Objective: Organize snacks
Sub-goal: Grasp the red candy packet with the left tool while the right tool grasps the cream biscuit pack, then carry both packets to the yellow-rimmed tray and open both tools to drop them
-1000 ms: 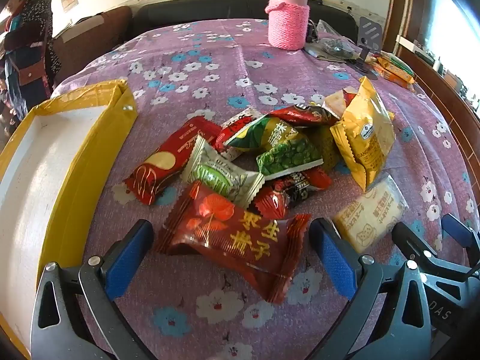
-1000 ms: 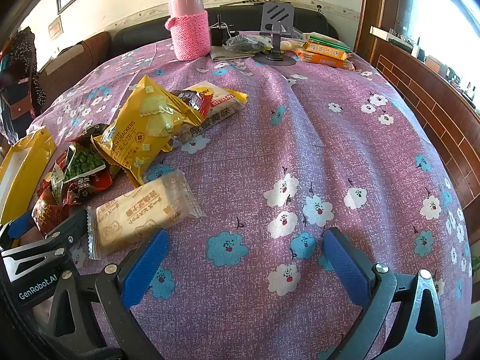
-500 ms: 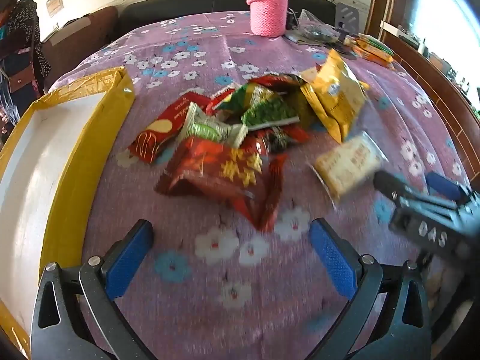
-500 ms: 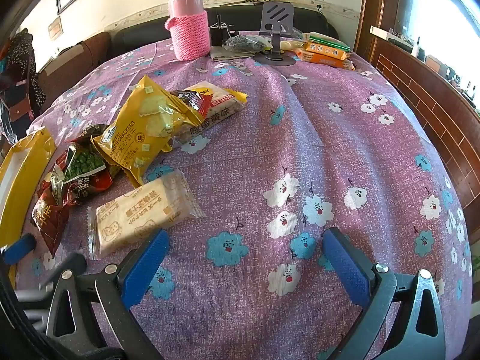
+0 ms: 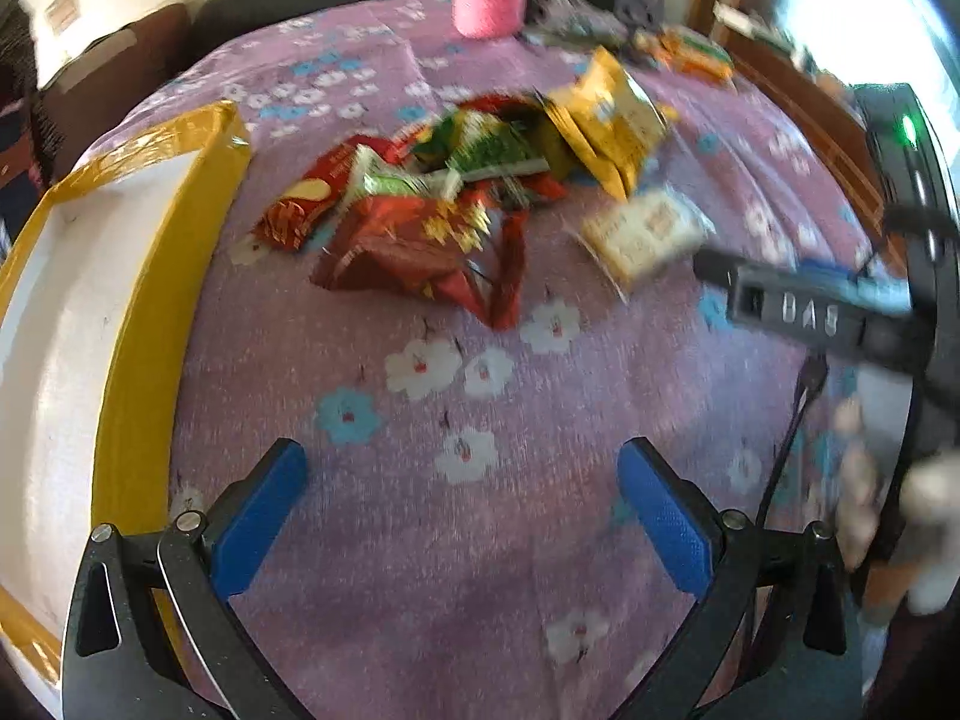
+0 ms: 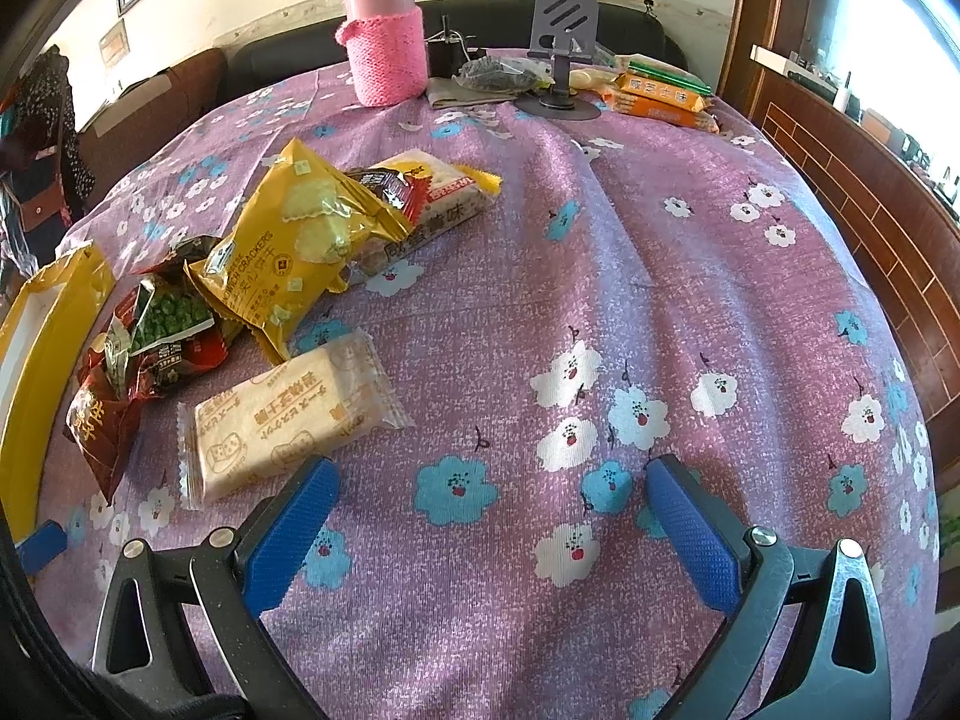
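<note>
A pile of snack packets lies on the purple flowered tablecloth: a dark red packet (image 5: 420, 252), a green pea packet (image 5: 492, 150), a yellow cracker bag (image 5: 606, 120) and a pale biscuit packet (image 5: 642, 234). My left gripper (image 5: 462, 516) is open and empty, well short of the pile. The right wrist view shows the biscuit packet (image 6: 282, 414), the yellow bag (image 6: 294, 252) and the pea packet (image 6: 168, 318). My right gripper (image 6: 492, 528) is open and empty, just right of the biscuit packet.
A yellow-rimmed white tray (image 5: 150, 312) lies left of the pile. A pink-sleeved flask (image 6: 384, 42), a phone stand (image 6: 558, 60) and orange snack boxes (image 6: 660, 96) stand at the table's far end. The right gripper's body (image 5: 798, 306) shows at the right of the left view.
My left gripper has pulled back from the pile, which now sits farther off. The right gripper has held still.
</note>
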`<state>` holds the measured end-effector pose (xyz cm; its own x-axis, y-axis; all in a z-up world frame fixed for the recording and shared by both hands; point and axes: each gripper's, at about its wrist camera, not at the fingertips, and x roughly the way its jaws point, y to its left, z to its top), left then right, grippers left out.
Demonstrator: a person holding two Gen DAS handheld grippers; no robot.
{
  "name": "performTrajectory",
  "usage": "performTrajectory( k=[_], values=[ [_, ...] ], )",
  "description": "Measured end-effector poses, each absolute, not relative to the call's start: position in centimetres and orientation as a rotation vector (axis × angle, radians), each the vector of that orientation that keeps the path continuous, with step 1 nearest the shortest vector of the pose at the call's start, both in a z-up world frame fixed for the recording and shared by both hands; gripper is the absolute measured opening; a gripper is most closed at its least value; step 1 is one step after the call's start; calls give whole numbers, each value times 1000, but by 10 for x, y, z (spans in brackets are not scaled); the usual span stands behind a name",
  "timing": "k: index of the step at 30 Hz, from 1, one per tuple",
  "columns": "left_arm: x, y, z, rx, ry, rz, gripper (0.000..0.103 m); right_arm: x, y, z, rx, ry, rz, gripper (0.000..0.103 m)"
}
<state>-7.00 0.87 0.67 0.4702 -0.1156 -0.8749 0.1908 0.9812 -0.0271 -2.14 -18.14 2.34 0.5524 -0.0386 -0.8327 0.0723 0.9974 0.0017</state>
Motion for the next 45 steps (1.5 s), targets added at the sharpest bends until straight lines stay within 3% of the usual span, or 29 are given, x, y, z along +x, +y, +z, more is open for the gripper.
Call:
performTrajectory(
  k=[2,3,4,14,21,25,27,31,33,34,38,45],
  values=[
    [-78,22,17,2,1031,-265,65,-19,-184,26,35,1026,-37,102],
    [-77,29,20,-36,1033,-298,62,-22,-186,29,47,1021,-34,96],
    [-77,38,25,-79,1025,-316,61,-25,-187,32,69,1005,-23,89],
    [-63,68,57,-57,906,-272,61,-11,-154,41,206,970,127,75],
    [-32,53,50,-63,964,-284,61,5,-125,39,145,970,-22,76],
    [-9,39,42,-40,1028,-242,61,2,-124,37,51,955,-60,52],
    [-3,29,34,-6,1050,-219,61,-3,-134,37,71,951,-53,45],
    [1,21,21,14,1055,-193,67,-17,-150,36,106,927,-39,43],
    [0,22,21,8,1051,-204,63,-17,-152,37,115,919,-28,43],
    [-2,22,21,-4,1052,-222,55,-18,-154,37,121,916,-18,43],
    [-19,30,27,-27,1046,-287,49,-16,-156,38,135,919,-8,43],
    [-49,37,37,-70,1046,-409,53,-20,-159,38,152,924,-4,43]
  ],
)
